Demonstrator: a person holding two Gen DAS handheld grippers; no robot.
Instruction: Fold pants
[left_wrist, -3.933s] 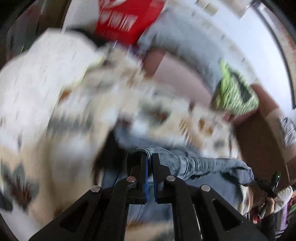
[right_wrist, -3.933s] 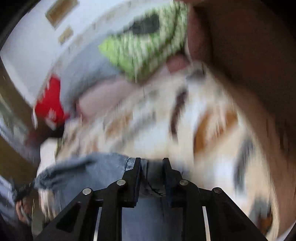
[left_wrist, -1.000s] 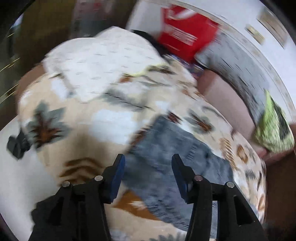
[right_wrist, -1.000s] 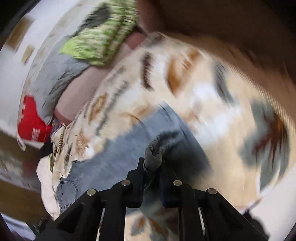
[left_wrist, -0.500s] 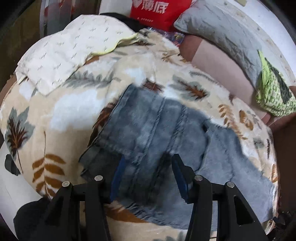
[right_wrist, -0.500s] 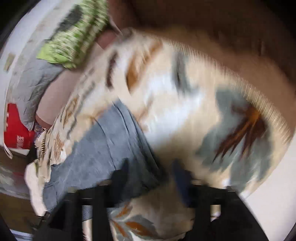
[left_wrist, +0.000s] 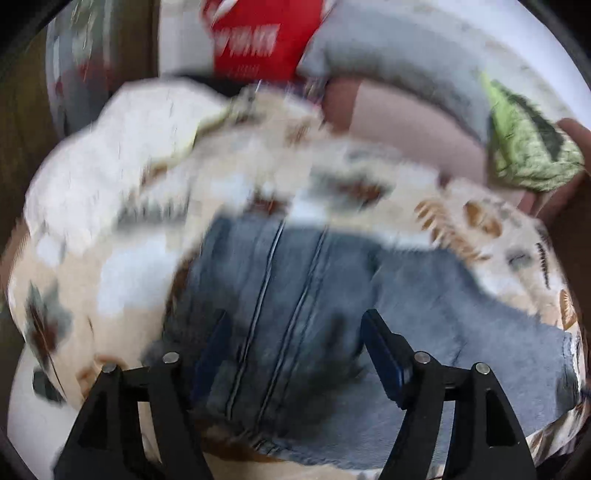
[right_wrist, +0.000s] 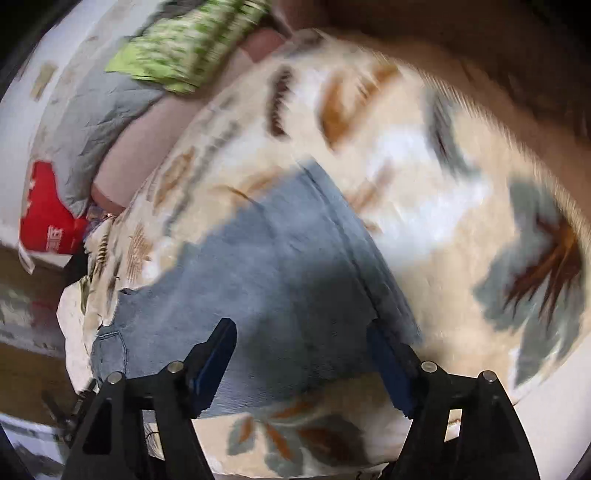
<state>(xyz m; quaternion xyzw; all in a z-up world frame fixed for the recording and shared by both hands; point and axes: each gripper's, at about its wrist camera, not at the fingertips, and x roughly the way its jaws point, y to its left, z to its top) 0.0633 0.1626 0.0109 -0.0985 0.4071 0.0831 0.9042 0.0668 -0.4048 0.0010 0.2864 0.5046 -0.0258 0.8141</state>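
Jeans (left_wrist: 295, 295) lie flat on the bed (right_wrist: 424, 184), ready to fold. Your left claw (left_wrist: 291, 347) and right claw (right_wrist: 299, 354) are opening, gripping nothing.

Pants (right_wrist: 280, 280): blue denim, lying flat on leaf-print blanket (right_wrist: 424, 192).
Right gripper (right_wrist: 301, 354): above the pants, jaws opening, nothing gripped between them.
Far edge: grey pillow (right_wrist: 85, 122), green cloth (right_wrist: 184, 48), red bag (right_wrist: 44, 214).

pants (left_wrist: 295, 288) on blanket (left_wrist: 122, 280), pillows (left_wrist: 399, 55) behind
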